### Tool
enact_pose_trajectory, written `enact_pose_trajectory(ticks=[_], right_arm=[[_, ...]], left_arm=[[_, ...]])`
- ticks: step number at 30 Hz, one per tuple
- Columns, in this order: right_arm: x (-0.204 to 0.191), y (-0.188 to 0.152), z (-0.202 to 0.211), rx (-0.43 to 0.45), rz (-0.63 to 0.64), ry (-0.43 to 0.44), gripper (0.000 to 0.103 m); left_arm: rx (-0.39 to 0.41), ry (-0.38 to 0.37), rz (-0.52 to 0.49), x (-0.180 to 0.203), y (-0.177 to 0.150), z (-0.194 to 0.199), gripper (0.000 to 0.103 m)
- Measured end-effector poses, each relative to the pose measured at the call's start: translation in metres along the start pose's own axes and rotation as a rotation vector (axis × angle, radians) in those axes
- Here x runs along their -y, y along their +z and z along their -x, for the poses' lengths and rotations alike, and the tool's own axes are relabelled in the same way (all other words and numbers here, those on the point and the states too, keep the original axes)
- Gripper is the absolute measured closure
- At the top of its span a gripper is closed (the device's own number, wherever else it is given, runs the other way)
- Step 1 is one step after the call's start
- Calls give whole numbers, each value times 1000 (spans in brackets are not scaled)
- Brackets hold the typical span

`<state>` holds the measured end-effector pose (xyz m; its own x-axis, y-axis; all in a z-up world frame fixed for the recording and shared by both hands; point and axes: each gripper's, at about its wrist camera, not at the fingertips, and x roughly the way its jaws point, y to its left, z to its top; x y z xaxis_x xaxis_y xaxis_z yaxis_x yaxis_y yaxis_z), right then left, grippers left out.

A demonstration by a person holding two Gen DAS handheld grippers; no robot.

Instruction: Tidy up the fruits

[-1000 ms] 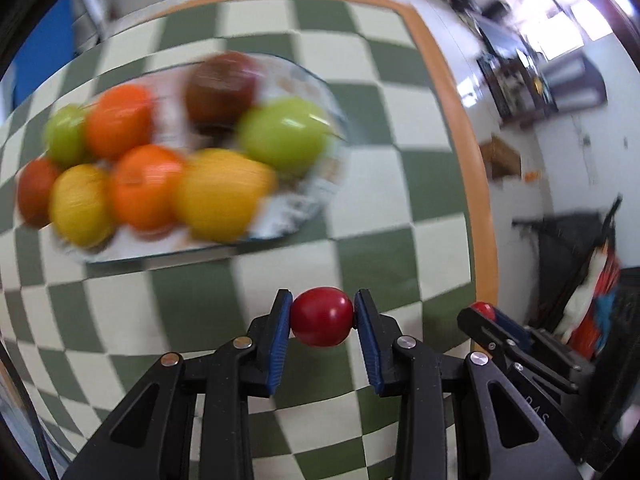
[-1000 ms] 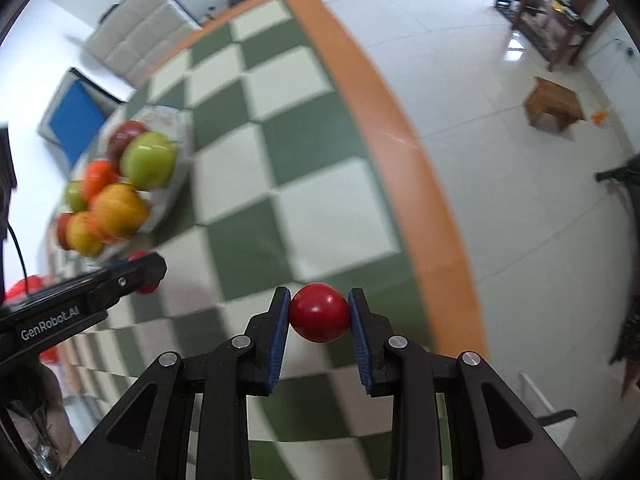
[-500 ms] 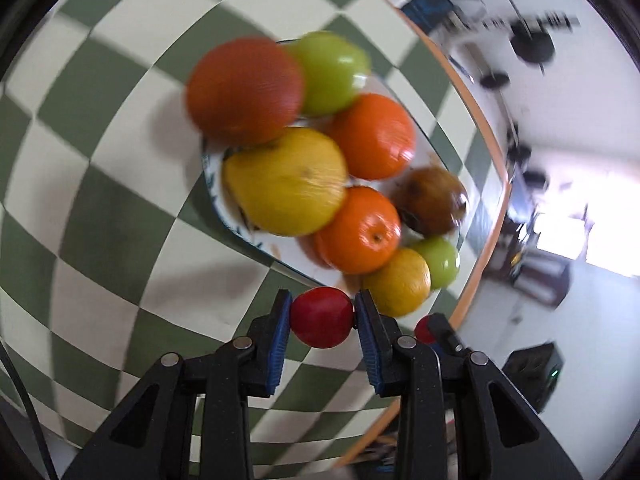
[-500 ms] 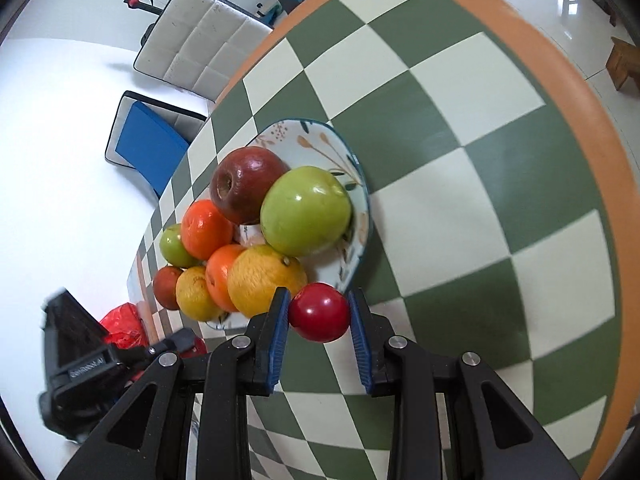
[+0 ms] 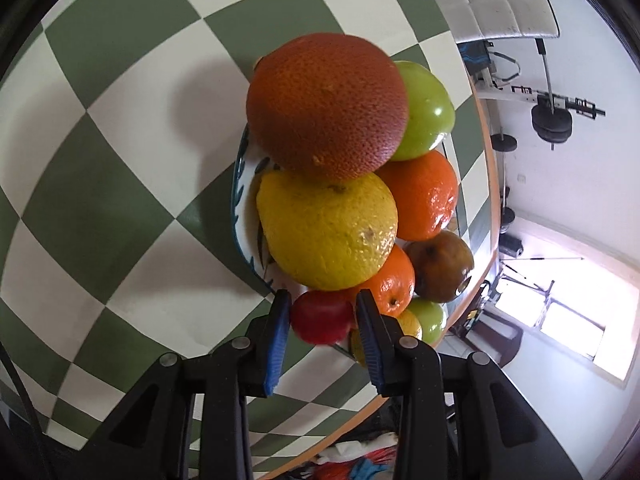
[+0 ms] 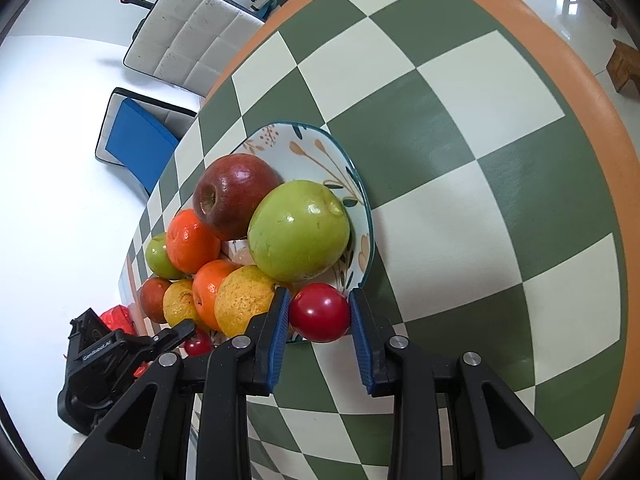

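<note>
A patterned plate [image 6: 320, 148] [image 5: 240, 216] on the green-and-white checked table holds a pile of fruit: a dark red apple [image 6: 232, 196], a big green apple [image 6: 300, 232], oranges [image 6: 192, 240], yellow citrus [image 5: 328, 232] and a reddish orange [image 5: 328, 104]. My left gripper [image 5: 323, 316] is shut on a small red fruit [image 5: 322, 316] at the plate's near rim. My right gripper [image 6: 318, 314] is shut on another small red fruit [image 6: 319, 312] at the opposite rim. The left gripper also shows in the right wrist view [image 6: 188, 340].
The table's orange edge [image 6: 592, 92] curves on the right. A white padded chair [image 6: 192, 40] and a blue-seated chair [image 6: 136, 140] stand beyond the table. Gym equipment [image 5: 552, 116] stands by the wall.
Both grippers have moved in close to the plate, each still holding its red fruit. The fruit pile now fills more of both views.
</note>
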<state>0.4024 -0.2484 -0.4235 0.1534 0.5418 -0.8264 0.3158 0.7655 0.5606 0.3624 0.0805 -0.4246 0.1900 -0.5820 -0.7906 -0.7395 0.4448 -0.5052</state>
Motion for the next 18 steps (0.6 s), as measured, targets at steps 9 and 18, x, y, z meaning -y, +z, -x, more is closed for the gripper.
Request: enact_pose_trajectory(ticks=[9, 18], right_arm=[[0, -1, 1, -20, 2, -24, 51], [-33, -22, 35, 72, 229, -176, 41]], left_arm=[[-4, 39, -69, 15, -5, 3, 71], [160, 439, -482, 48, -42, 15, 60]])
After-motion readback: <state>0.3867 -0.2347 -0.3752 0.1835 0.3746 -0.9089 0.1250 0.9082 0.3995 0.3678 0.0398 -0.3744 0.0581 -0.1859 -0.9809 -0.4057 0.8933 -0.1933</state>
